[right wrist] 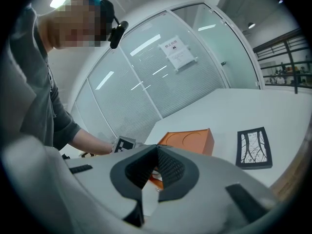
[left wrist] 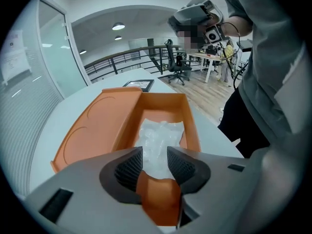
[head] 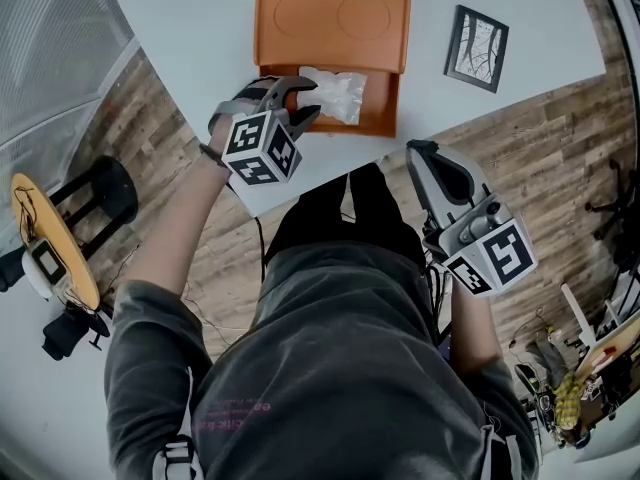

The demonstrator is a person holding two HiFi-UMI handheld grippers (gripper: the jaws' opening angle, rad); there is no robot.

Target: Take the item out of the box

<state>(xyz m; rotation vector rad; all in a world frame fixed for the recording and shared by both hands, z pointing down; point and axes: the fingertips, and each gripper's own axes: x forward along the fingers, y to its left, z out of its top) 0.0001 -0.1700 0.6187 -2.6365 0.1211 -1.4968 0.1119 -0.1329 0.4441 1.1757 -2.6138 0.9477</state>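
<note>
**White table, orange box, bag inside**

White tabletop [head: 200, 28] fills the far side of the scene, with wood-plank floor around it and glass partition walls behind. An orange box [head: 385, 103] sits near the table's front edge, its lid [head: 330, 28] folded flat back. A clear plastic bag [head: 335, 93] lies crumpled inside the box. The left gripper [head: 308, 100] reaches into the box's left end with its jaws apart. The near end of the bag shows in the gap between the ribbed pads [left wrist: 130, 167], which do not press on it. The right gripper [head: 418, 151] hangs off the table's edge, well apart from the box, with its jaws together and nothing between them. A black-framed picture [head: 477, 48] with a branching pattern lies flat, to the right of the box.
</note>
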